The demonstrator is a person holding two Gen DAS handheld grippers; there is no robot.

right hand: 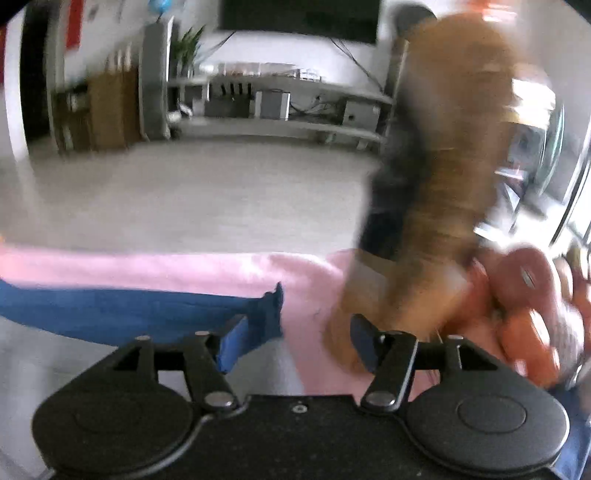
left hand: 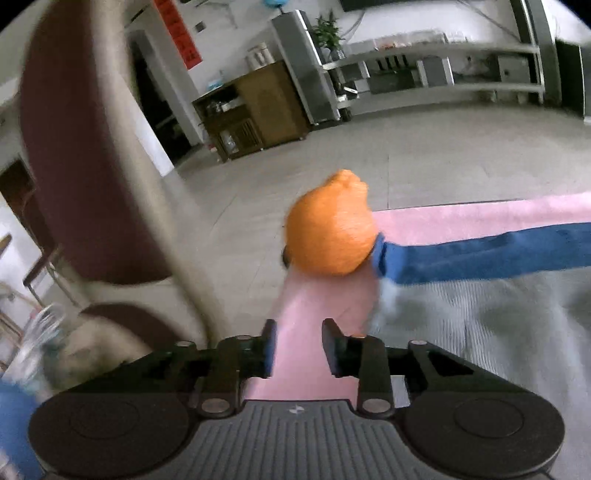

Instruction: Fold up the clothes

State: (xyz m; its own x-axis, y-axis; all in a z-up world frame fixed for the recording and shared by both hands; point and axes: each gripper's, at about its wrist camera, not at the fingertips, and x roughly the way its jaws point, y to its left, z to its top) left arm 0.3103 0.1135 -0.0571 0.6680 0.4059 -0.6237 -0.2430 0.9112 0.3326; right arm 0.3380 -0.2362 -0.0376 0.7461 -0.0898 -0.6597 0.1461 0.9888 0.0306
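Hovering: L tongs (left hand: pixel 298 349) apart | R tongs (right hand: pixel 295 341) apart | blue garment (right hand: pixel 129 310) | no legible text

Ahead of the claw, a pale tiled floor (left hand: pixel 369 155) runs to a white wall (left hand: pixel 236 33) lined with a long low shelf unit (left hand: pixel 443 66), a potted plant (left hand: pixel 327 33) and a wooden cabinet (left hand: pixel 258 107). Up and left hangs a red banner (left hand: pixel 179 33) beside a dark doorway (left hand: pixel 151 99). Bright daylight enters from a window (right hand: pixel 546 147) far right.
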